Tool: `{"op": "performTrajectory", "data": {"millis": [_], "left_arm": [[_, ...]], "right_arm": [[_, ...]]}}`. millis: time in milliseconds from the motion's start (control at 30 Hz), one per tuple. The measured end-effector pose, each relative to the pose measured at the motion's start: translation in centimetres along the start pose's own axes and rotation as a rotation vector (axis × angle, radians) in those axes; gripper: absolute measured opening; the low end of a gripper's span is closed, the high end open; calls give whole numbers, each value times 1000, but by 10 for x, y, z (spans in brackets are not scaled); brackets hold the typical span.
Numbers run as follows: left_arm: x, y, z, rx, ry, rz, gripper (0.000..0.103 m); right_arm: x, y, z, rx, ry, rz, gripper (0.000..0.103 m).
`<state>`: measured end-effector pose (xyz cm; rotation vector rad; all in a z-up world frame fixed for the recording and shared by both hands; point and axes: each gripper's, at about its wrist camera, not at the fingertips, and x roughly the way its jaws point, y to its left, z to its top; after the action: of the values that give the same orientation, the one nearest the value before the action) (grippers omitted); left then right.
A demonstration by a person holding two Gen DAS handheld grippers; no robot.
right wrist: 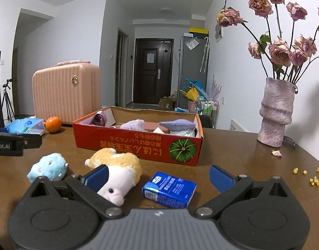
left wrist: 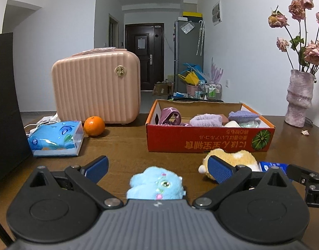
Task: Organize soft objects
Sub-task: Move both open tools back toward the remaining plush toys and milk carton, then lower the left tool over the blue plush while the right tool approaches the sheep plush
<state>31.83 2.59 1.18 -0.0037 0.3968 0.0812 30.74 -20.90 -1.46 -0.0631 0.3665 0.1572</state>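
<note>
A red cardboard box (left wrist: 209,139) (right wrist: 138,143) on the wooden table holds several purple soft items (left wrist: 203,119). A blue plush toy (left wrist: 157,184) (right wrist: 48,166) lies between the wide-open jaws of my left gripper (left wrist: 157,168), not gripped. A yellow-and-white plush hamster (left wrist: 232,160) (right wrist: 117,170) lies in front of the box; its head sits beside the left finger of my right gripper (right wrist: 159,177), which is open. A blue packet (right wrist: 169,189) lies between the right gripper's fingers, untouched.
A pink case (left wrist: 97,87), an orange (left wrist: 94,126) and a blue tissue pack (left wrist: 57,137) stand at the left. A vase of dried roses (right wrist: 276,112) stands at the right, with yellow crumbs (right wrist: 313,179) near the table edge. A black panel (left wrist: 5,104) is far left.
</note>
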Motion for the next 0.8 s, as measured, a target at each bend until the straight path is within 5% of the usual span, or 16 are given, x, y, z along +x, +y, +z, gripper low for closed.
{"op": "performTrajectory", "data": {"millis": [800], "left_arm": [[-7, 27, -17, 6, 64, -79, 103]], "right_arm": [[15, 57, -27, -1, 172, 94, 100]]}}
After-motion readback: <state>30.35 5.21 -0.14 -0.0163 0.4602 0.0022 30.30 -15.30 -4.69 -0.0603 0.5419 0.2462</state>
